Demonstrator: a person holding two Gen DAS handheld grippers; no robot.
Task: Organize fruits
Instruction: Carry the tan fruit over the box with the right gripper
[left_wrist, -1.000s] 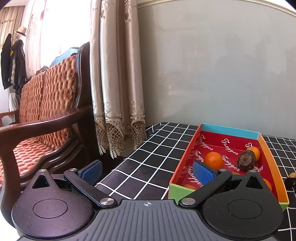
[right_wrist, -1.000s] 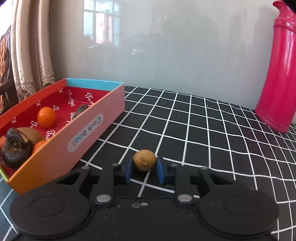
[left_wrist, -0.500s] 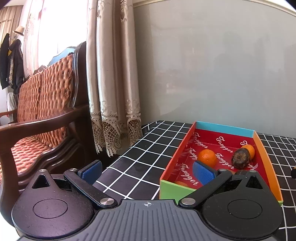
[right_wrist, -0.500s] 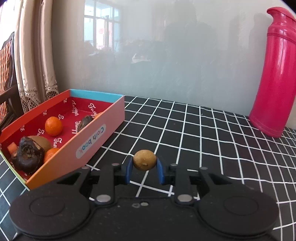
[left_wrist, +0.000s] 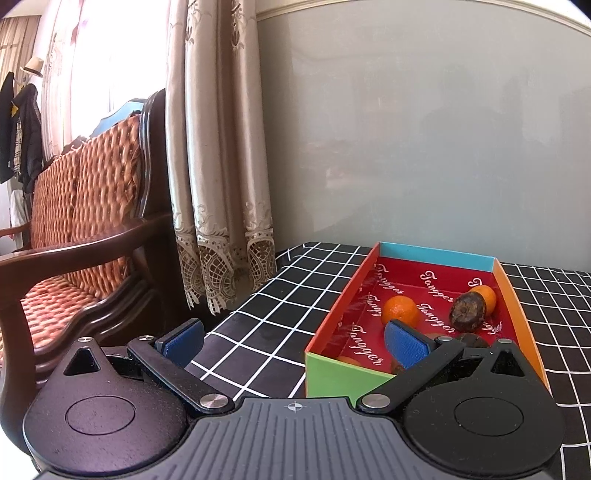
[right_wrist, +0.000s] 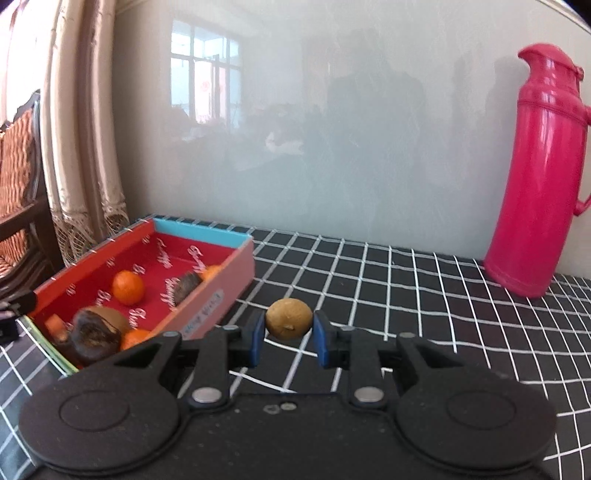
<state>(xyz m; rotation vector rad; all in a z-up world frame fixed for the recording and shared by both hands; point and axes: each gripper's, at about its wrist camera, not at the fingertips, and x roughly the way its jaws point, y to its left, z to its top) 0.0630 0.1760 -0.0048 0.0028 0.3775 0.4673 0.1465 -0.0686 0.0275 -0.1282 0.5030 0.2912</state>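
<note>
Currently, a small round tan-brown fruit (right_wrist: 288, 319) is being held clear of the black desk with its white grid lines (right_wrist: 406, 295), pinched between the blue pads of the right gripper (right_wrist: 289, 338), whose jaws are clamped on it. Only the pad tips are being pressed against its rounded sides, so it could be squeezed out or rolled free if the gripper is tilted or jolted. The red cardboard tray with a blue end wall (right_wrist: 201, 230) is lying to the left, already holding small oranges (right_wrist: 127, 287) and dark wrinkled fruits (right_wrist: 96, 334); its near wall could be clipped and the light tray shoved. The left gripper (left_wrist: 293, 338) is being held with jaws wide apart, nothing between them, just before the tray's green end wall (left_wrist: 340, 376).
</note>
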